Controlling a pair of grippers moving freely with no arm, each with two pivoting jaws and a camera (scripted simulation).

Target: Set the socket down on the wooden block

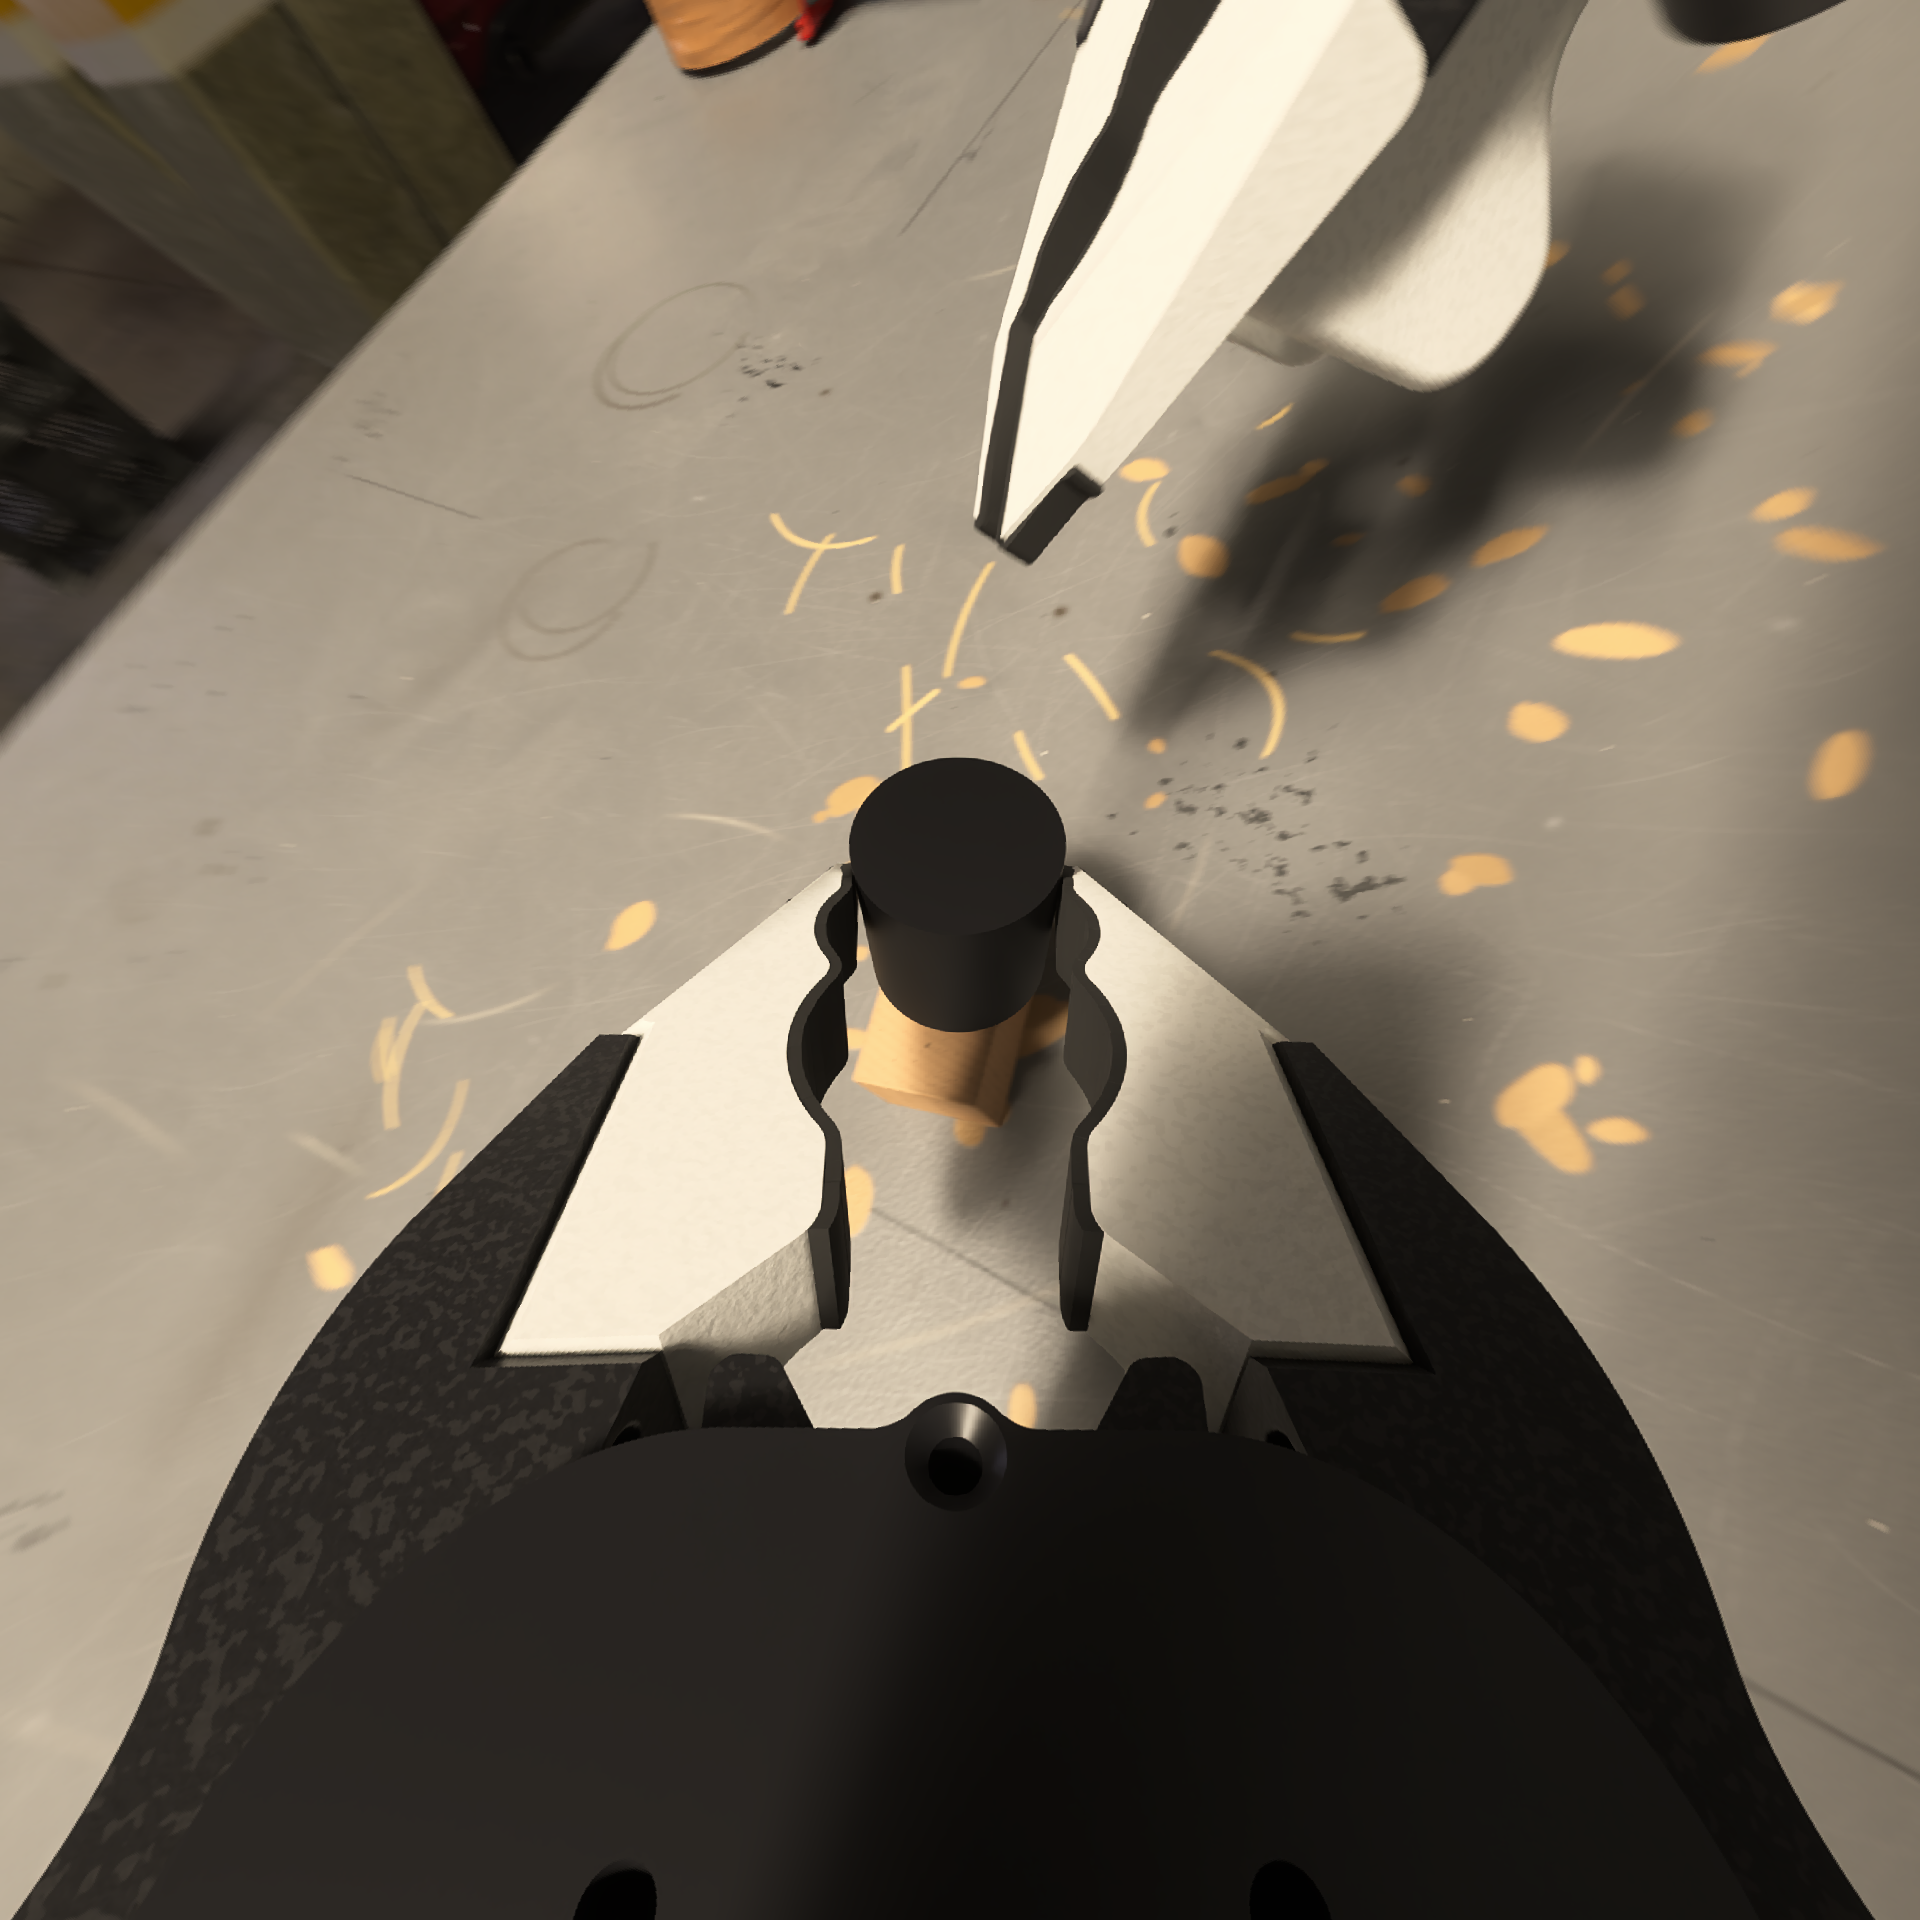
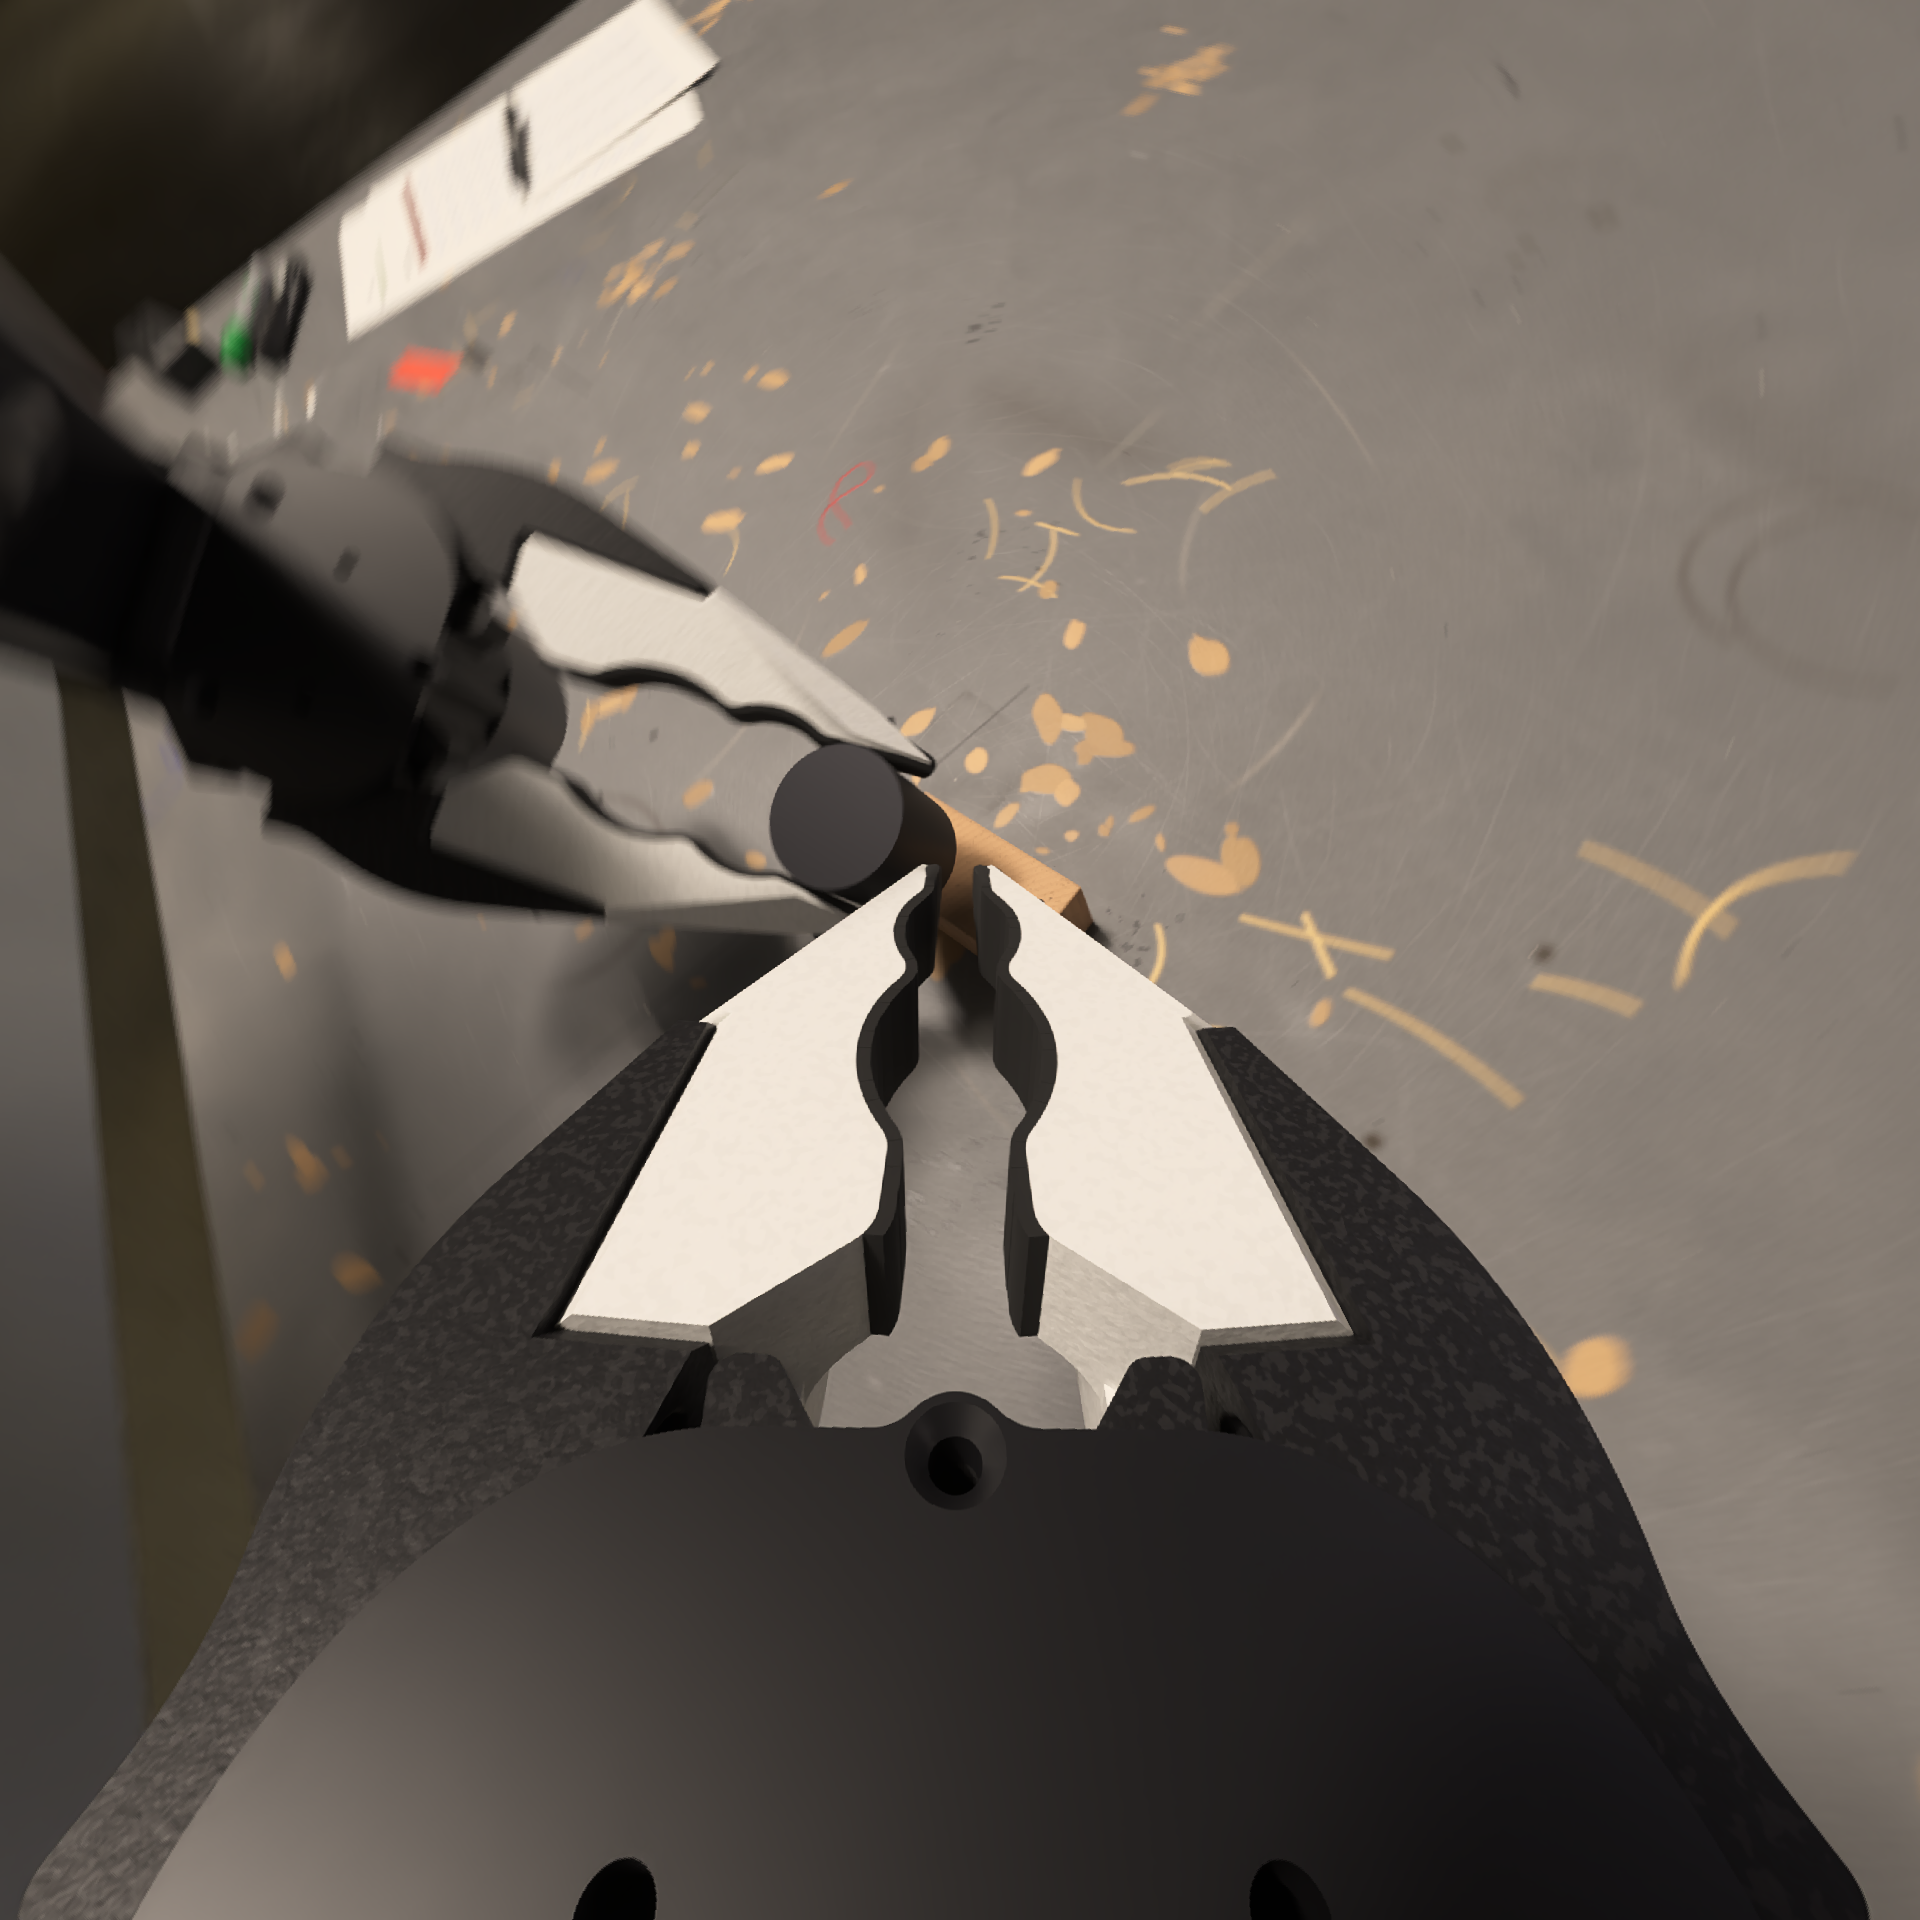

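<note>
My left gripper is shut on the socket, a short black cylinder held between its fingertips. The wooden block, small and pale, lies on the grey bench right under the socket, which hides part of it. I cannot tell whether they touch. In the right wrist view the socket sits at the block's left end, held by the left gripper. My right gripper is empty, its jaws nearly together, just short of the block. It also hangs above the bench in the left wrist view.
Wood shavings and flecks are scattered over the scratched bench top. White paper sheets, a red item and a green item lie near the far edge. A round wooden object and boxes stand beyond.
</note>
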